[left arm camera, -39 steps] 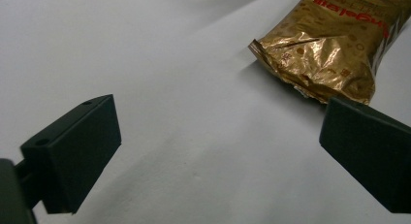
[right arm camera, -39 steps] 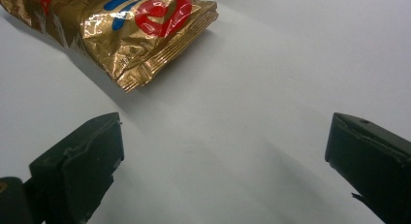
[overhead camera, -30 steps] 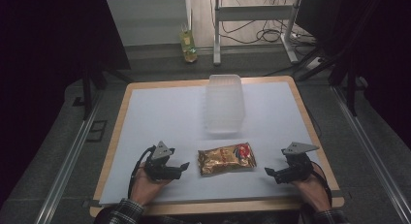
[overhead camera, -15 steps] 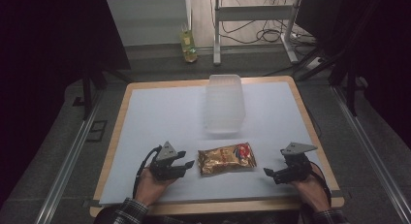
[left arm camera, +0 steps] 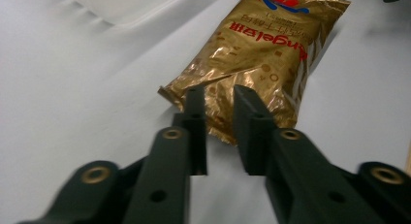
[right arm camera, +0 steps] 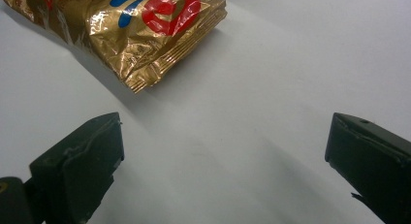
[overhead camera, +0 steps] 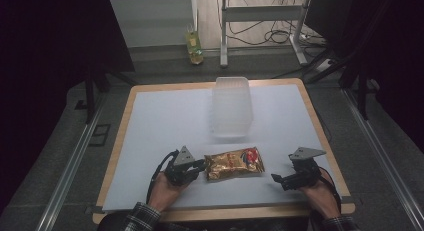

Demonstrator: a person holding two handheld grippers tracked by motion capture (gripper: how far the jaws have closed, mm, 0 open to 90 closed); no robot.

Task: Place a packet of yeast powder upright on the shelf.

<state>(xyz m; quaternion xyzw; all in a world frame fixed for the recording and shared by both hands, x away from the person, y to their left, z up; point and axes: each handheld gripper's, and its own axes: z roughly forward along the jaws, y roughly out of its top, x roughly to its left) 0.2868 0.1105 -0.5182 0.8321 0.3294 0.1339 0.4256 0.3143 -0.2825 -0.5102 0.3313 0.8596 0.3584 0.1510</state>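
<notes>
Wood-edged table [overhead camera: 131, 109] under a white sheet [overhead camera: 165, 126], bearing a clear plastic tub [overhead camera: 231, 106] and gold snack bag [overhead camera: 234, 162].

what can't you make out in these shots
- Snack bag: left gripper view, the top edge cuts off its far end; the printing is too blurred to read.
- Left gripper hold: its jaws cover the bag's near edge, so whether they pinch foil is unclear.
- Plastic tub: high view, too pale to see inside.
- Bottle label: too small.
</notes>
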